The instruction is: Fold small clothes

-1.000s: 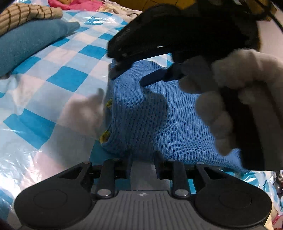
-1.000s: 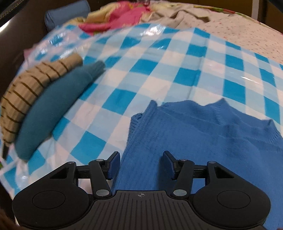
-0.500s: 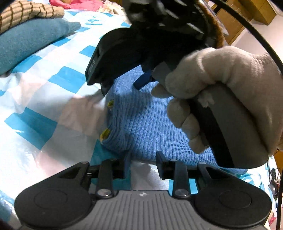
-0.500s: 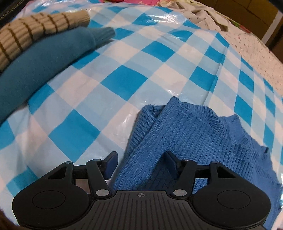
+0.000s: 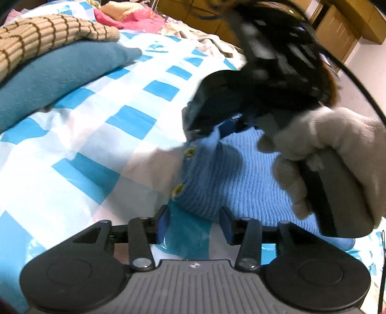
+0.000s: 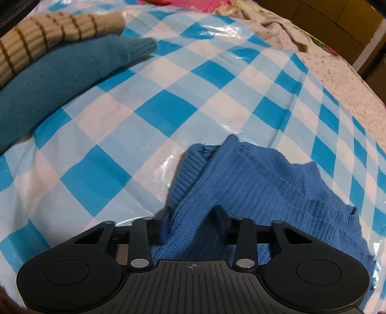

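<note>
A: Where does the blue knitted sweater lie?

B: It lies on the blue-and-white checked cover of the bed, at the near edge of both wrist views. Its buttoned edge, with two yellowish buttons, faces the open checks.

A: And the right gripper?

B: It points steeply down at the sweater. A bunched fold of the knit stands between its jaws, which are closing; the pads press against the cloth on both sides. In the left wrist view a gloved hand wraps the gripper's handle, knuckles toward the camera, with the black body of the tool tilted down over the sweater's upper edge.

A: The left gripper?

B: It slants down at the sweater's near corner. Its jaws are opening, standing apart with only the checked cover between them; the knit's corner lies just beyond the tips, untouched.

A: Anything else on the bed?

B: A teal garment with a tan striped knit on top, well apart to the left, and pink cloth at the far end.
</note>
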`<state>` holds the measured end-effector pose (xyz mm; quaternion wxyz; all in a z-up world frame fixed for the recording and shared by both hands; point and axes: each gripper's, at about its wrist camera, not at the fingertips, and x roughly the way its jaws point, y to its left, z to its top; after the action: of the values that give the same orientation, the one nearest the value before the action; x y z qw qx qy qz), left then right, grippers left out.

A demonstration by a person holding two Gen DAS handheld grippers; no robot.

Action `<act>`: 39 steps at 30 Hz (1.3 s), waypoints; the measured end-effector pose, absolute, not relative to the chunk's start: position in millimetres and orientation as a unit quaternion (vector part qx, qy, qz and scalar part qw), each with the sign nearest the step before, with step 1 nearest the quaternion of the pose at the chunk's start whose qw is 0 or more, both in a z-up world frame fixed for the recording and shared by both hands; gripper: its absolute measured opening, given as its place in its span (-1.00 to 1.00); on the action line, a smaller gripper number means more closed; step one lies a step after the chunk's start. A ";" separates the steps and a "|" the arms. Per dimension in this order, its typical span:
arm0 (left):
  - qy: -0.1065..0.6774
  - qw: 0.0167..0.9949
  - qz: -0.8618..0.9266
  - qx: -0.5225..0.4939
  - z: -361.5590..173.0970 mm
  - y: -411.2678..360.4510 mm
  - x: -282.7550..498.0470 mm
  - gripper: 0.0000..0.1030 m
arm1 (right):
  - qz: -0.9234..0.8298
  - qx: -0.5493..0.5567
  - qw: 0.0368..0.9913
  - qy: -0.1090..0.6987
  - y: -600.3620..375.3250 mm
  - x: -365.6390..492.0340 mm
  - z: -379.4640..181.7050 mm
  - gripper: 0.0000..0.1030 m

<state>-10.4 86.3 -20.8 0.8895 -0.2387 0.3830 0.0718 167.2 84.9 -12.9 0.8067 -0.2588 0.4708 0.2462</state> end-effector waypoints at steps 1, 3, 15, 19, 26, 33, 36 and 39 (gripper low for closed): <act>0.384 0.890 0.074 -0.234 -21.0 84.5 -10.1 0.15 | 0.247 -0.245 0.810 0.473 79.3 169.2 -10.4 -0.54; 0.386 0.892 0.077 -0.223 -21.4 80.9 -10.1 0.21 | 0.252 -0.210 0.813 0.481 66.6 174.3 -5.5 -0.65; 0.380 0.903 0.102 -0.174 -27.9 66.4 8.4 0.53 | 0.273 -0.072 0.825 0.489 10.7 179.0 16.2 -0.77; 0.370 0.910 0.104 -0.154 -29.6 62.7 16.6 0.53 | 0.278 -0.038 0.828 0.485 -9.7 179.4 22.6 -0.78; 0.361 0.923 0.069 -0.110 -27.0 44.8 19.1 -0.45 | 0.281 0.017 0.830 0.481 -47.1 178.2 29.2 -0.79; 0.347 0.935 0.042 -0.057 -23.1 22.1 15.0 -0.51 | 0.281 0.071 0.822 0.490 -75.2 180.3 18.9 -0.75; 0.346 0.937 0.033 -0.042 -23.2 15.9 14.1 -0.51 | 0.280 0.104 0.816 0.495 -80.0 184.4 14.3 -0.63; 0.349 0.935 0.029 -0.048 -24.2 18.2 15.9 -0.51 | 0.280 0.124 0.810 0.500 -78.4 187.8 11.1 -0.58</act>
<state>15.9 18.2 -24.2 0.9354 -0.0483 0.3492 0.0289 187.8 -78.4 11.1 0.8100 0.1238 0.5002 0.2801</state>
